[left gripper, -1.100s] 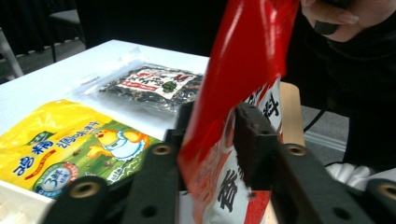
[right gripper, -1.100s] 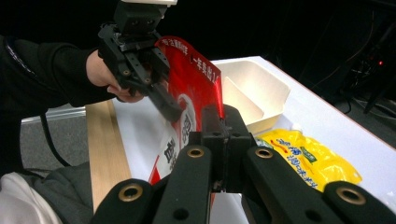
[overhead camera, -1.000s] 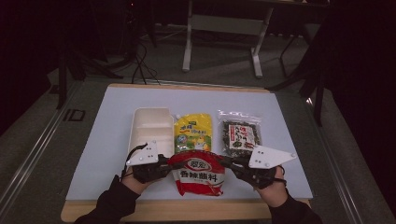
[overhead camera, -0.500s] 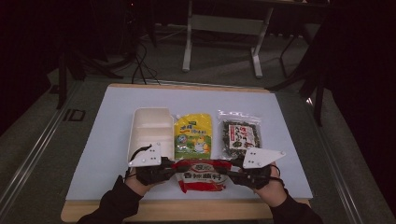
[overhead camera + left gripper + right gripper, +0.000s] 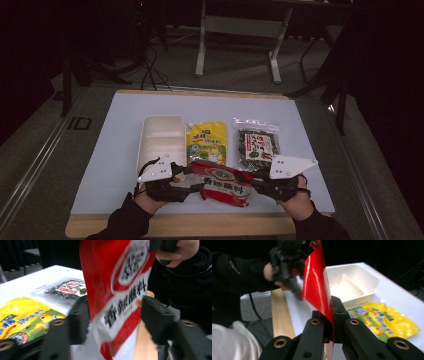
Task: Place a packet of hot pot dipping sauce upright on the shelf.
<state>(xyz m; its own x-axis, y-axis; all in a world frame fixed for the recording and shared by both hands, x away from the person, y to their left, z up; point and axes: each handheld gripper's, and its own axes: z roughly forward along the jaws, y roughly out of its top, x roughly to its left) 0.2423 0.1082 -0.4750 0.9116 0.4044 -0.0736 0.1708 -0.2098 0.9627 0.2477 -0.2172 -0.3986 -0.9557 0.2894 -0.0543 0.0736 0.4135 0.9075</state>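
The red pouch [image 5: 223,184] is held above the near edge of the bench [image 5: 115,150], stretched between the two tools. The right hand-held gripper [image 5: 248,178] is clenched on the pouch's right end; in the right gripper view both black jaws press flat on the thin red film [image 5: 318,290]. The left hand-held gripper [image 5: 192,181] has just been opening: in the left gripper view its jaws stand apart on either side of the pouch [image 5: 120,290] with gaps showing, so it is released, although the pouch still passes between them. Three items lie on the bench just beyond the pouch. A white compartment tray [image 5: 160,137] sits at the left, directly ahead of the left hand-held gripper. A yellow pouch [image 5: 206,142] lies just beside the tray at centre, and its near edge is partly covered by the red pouch. A clear packet of dark seaweed [image 5: 257,144] lies at the right, its near corner close to the grey plate of the right hand-held gripper. The wooden front edge [image 5: 200,225] of the bench runs beneath both hands.
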